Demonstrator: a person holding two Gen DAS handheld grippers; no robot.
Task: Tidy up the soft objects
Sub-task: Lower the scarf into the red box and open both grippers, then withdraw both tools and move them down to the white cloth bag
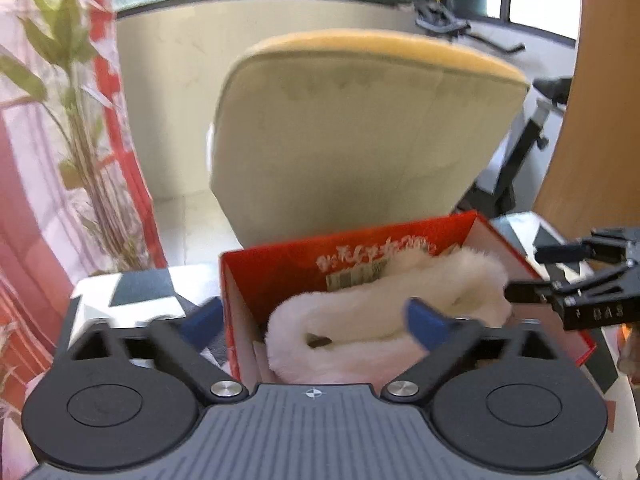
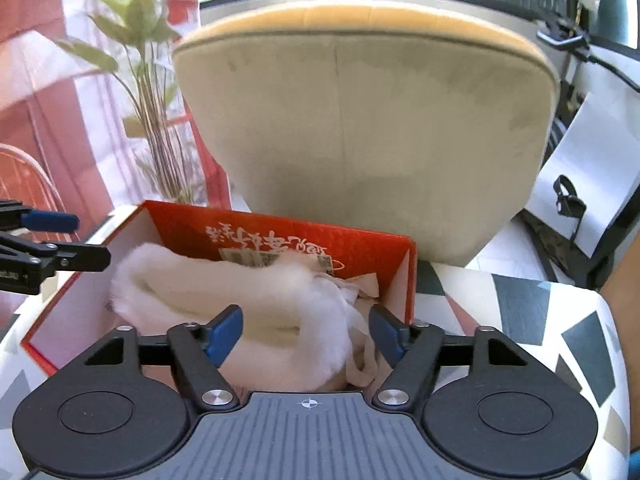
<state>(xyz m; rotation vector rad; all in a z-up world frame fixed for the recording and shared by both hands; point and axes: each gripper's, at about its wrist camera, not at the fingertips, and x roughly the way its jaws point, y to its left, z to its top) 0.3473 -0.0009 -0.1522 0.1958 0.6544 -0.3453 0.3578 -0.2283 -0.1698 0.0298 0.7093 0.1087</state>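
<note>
The white fluffy item (image 2: 240, 292) already lies inside the red box (image 2: 288, 236); both grippers, left gripper (image 1: 316, 316) and right gripper (image 2: 306, 332), have fingers released, grasping nothing.

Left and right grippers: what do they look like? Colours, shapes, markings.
Both match. The left gripper and right gripper each have a ribbed dark grey body with a small white crosshair mark, two round black discs, black linkage arms on silver pivot screws, and blue fingertip pads. Seen from outside, the right gripper's side carries blurred white lettering. No cables or sleeves are visible.
</note>
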